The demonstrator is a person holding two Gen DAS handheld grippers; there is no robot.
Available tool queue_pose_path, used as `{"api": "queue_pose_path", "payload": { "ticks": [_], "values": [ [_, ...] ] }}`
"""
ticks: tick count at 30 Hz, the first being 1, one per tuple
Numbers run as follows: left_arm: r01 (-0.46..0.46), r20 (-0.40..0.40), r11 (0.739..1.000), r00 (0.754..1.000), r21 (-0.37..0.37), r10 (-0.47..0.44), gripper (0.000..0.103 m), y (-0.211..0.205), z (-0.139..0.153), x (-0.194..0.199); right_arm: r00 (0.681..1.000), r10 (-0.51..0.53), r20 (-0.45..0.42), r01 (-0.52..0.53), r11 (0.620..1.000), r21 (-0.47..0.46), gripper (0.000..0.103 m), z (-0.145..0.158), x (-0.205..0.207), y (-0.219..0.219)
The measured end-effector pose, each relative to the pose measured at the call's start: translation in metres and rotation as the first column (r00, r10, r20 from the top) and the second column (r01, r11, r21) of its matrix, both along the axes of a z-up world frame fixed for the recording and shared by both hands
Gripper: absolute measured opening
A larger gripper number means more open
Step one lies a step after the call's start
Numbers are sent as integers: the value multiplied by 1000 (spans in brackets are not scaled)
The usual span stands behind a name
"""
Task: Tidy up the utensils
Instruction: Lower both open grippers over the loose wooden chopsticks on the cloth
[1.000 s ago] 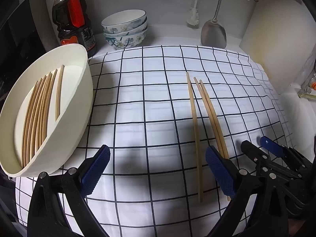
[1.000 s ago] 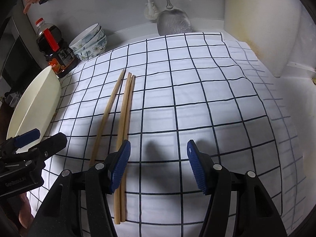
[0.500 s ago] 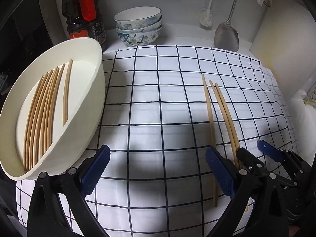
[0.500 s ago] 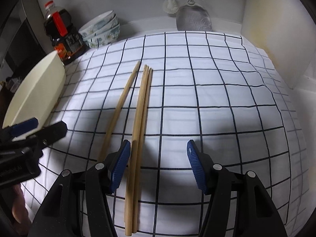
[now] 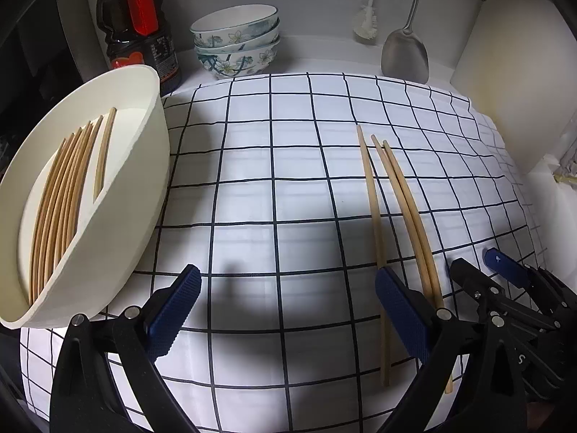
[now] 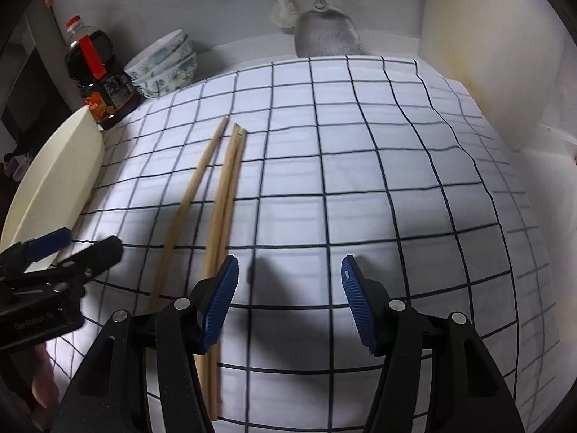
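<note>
Presumably light, stiff and smooth, three loose chopsticks (image 6: 216, 213) lie right of the cream tray (image 5: 144, 195); grasp near mid-length. Both the right hand-held gripper (image 6: 288, 303) and the left hand-held gripper (image 5: 288, 317) gape empty.

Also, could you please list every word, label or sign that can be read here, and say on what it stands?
"GenRobot", the rest blurred: on the black body of the left gripper, right wrist view.
"S": on the black body of the right gripper, left wrist view.
A small white arrow mark, no words: on the right gripper's blue pad.
Label on the sauce bottle: print too small to read.
</note>
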State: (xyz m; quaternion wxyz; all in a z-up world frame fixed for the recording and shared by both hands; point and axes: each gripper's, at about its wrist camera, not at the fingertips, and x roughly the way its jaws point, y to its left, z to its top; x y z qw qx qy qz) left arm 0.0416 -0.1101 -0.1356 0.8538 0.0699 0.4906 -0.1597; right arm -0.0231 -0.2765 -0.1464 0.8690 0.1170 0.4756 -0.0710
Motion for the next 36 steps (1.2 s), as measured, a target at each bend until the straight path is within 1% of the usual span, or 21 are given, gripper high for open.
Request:
{"api": "queue_pose_path", "payload": {
  "ticks": [5,11,13,21,27,31,36],
  "values": [
    [-8,0,1000,1000,2,8,95,2,1,2,999,43,2,-43,999,0,57,0,4,14],
    [-14,3,1000,1000,4,14,95,6,2,2,999,54,-4,-54,998,-20,57,-3,7,20],
    [-15,3,1000,1000,4,15,95,5,1,2,999,51,-13,-51,998,-25,57,-5,8,19],
    [3,2,1000,1000,4,-3,95,-6,-4,2,1000,21,-3,-21,999,-36,57,-7,4,5],
    [26,4,999,1000,29,-26,95,-21,-12,2,1000,17,-3,-17,999,-45,57,-8,2,-3],
    [22,-4,999,1000,37,-22,95,-22,-18,3,999,36,-13,-37,995,-93,57,-10,6,3],
    [26,-4,999,1000,45,-26,95,-25,-22,5,999,50,-10,-51,991,-125,57,-11,7,2]
  ]
}}
